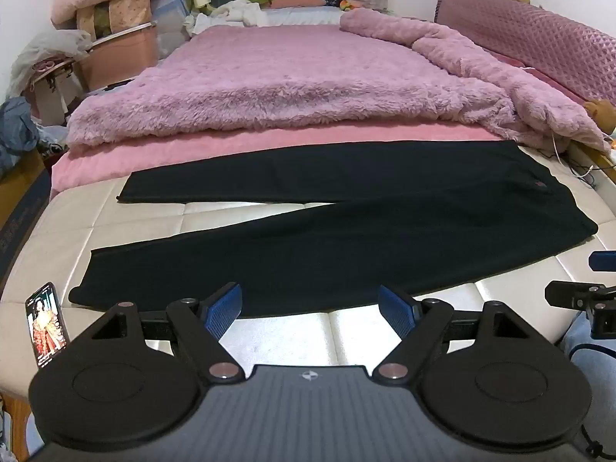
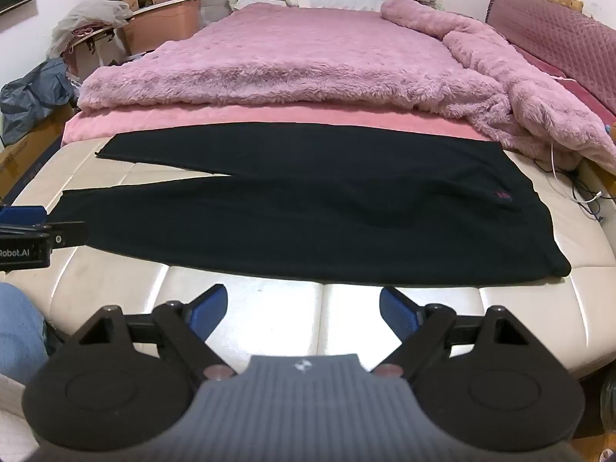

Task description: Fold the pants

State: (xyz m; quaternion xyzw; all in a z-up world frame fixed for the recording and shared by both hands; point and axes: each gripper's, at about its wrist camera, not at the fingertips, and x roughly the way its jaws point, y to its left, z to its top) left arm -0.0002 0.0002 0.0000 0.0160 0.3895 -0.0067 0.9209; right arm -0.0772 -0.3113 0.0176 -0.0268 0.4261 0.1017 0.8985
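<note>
At the bottom of the left wrist view, the left gripper [image 1: 310, 310] is held level just above the mattress [image 1: 277, 333], its jaws spread wide with nothing between them. The right gripper [image 2: 303, 310] sits the same way at the bottom of its own view, jaws wide apart and empty.

Just beyond both, one pair of black pants [image 1: 327, 231] lies flat across the pale quilted mattress, unfolded. Its two legs run toward the left of the frame with a wedge of mattress between them, and the waist end lies at the right. In the left view the near leg's edge lies just ahead of the blue pads [image 1: 223, 310]; in the right view the near edge of the pants lies a little ahead of the jaws, not touching.

One phone [image 1: 47, 323] lies at lower left, beside the near leg's hem. Farther back, a fluffy pink blanket [image 1: 292, 81] covers the bed.
</note>
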